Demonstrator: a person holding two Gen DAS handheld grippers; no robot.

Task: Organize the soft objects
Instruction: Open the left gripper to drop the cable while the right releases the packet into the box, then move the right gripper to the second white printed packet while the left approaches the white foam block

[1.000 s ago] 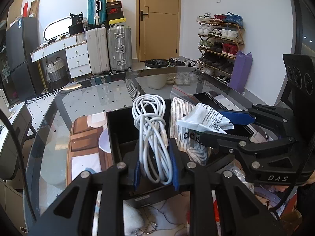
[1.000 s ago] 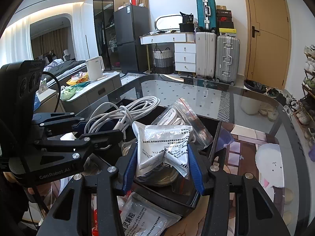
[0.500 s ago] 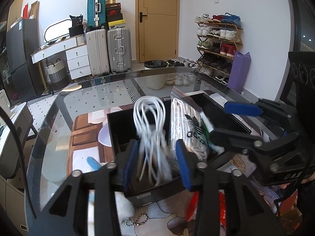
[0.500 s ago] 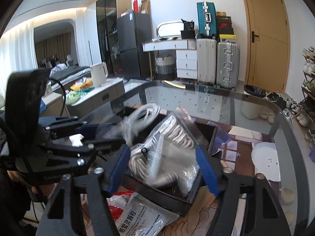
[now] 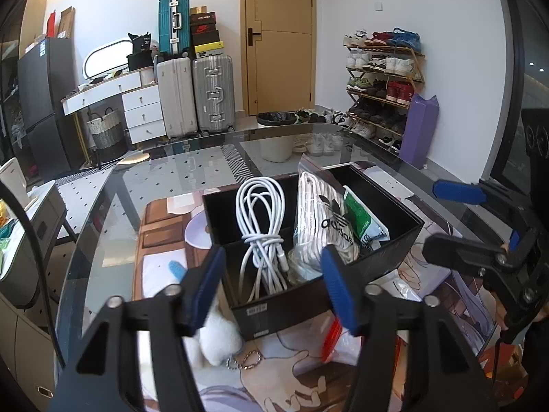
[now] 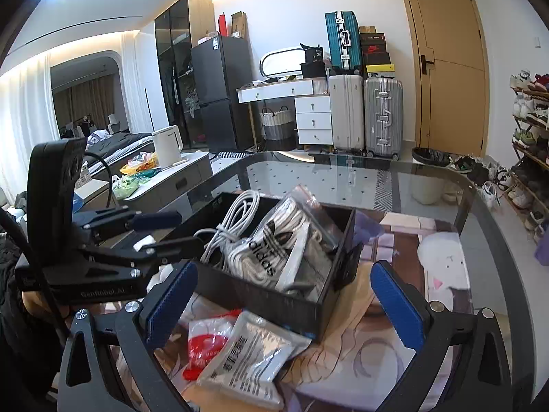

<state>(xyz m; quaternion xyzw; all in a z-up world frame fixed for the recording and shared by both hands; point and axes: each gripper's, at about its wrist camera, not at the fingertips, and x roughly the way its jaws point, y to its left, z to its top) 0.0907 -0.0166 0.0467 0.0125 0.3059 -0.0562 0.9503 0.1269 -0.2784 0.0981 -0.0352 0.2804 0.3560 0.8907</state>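
Note:
A black box (image 5: pixel 394 257) (image 6: pixel 260 302) stands on the glass table. In it lie a coiled white cable (image 5: pixel 262 226) (image 6: pixel 233 219), a clear adidas bag of white cord (image 5: pixel 326 219) (image 6: pixel 274 247) and a white packet with green print (image 5: pixel 363 223). My left gripper (image 5: pixel 272 285) is open and empty, just in front of the box. My right gripper (image 6: pixel 283 295) is open and empty, at the box's near side. A silver packet (image 6: pixel 247 353) and a red-and-white packet (image 6: pixel 206 343) lie on the mat below it.
A white plush (image 5: pixel 216 336) with a ball chain (image 5: pixel 243 360) lies left of the box. A printed mat (image 6: pixel 377 353) covers the near part of the table. The table's rounded glass edge (image 5: pixel 79 250) runs along the left. Suitcases, drawers and a shoe rack stand far behind.
My left gripper let go of the white cable into the box and opened. My right gripper let go of its white packet into the box and opened. Both drew back.

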